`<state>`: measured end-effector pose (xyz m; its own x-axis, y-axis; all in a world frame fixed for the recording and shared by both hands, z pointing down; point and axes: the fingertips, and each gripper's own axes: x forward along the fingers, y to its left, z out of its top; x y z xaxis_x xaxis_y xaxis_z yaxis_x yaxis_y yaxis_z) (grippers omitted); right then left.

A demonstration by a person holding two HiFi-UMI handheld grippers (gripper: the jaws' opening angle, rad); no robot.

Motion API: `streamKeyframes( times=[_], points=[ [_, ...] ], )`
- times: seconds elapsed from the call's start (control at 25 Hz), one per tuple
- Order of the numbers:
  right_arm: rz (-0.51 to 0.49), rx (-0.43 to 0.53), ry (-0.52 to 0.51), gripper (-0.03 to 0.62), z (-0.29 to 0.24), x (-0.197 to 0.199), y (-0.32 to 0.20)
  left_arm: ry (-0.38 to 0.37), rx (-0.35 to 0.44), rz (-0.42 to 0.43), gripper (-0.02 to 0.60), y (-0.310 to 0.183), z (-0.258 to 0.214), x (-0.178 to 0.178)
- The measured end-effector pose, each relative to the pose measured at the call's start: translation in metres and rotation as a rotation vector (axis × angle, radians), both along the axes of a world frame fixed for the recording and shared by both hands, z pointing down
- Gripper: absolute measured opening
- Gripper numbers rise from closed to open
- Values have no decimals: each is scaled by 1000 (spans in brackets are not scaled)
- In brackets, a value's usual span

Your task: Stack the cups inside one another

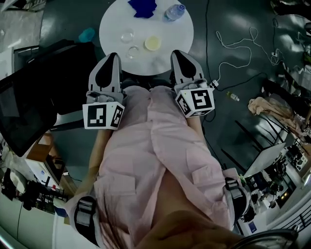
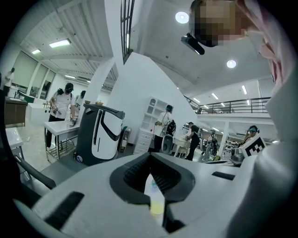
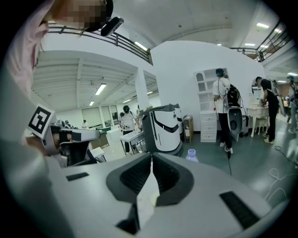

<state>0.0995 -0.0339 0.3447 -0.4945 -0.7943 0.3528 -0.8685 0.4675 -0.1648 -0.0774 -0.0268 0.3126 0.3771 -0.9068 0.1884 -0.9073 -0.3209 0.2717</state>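
A round white table (image 1: 182, 34) carries two clear cups (image 1: 127, 36) (image 1: 132, 51) and a pale yellow cup (image 1: 152, 43) near its front edge. My left gripper (image 1: 109, 61) hovers over the table's near left edge, its jaws together with nothing in them. My right gripper (image 1: 181, 57) sits at the near right edge, also shut and empty. In the left gripper view the jaw tips (image 2: 150, 158) meet, and the yellow cup (image 2: 157, 204) shows through the slit below them. The right gripper view has its tips (image 3: 152, 158) closed as well.
A blue cloth (image 1: 143, 8) and a water bottle (image 1: 173, 12) lie at the table's far side. A teal object (image 1: 87, 35), white cables (image 1: 233, 44) and a dark screen (image 1: 29, 107) are on the floor around it. A white robot unit (image 2: 100, 135) and several people stand beyond.
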Motion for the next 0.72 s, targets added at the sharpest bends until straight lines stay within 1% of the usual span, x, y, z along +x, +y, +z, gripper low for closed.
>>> streamKeyframes(
  times=[0.2,0.44,0.6,0.72],
  points=[
    [-48,18,-22,32,1,13,-10,-8,12,-77,15,2,-1,7],
    [-98,30,-40,32,4,25,-19,-33,16,-141,15,11,3,16],
    [-116,33,-48,32,5,27,-18,-41,23,-162,16,14,1,19],
    [-114,37,-52,32,4,30,-18,-50,23,-153,16,14,1,24]
  ],
)
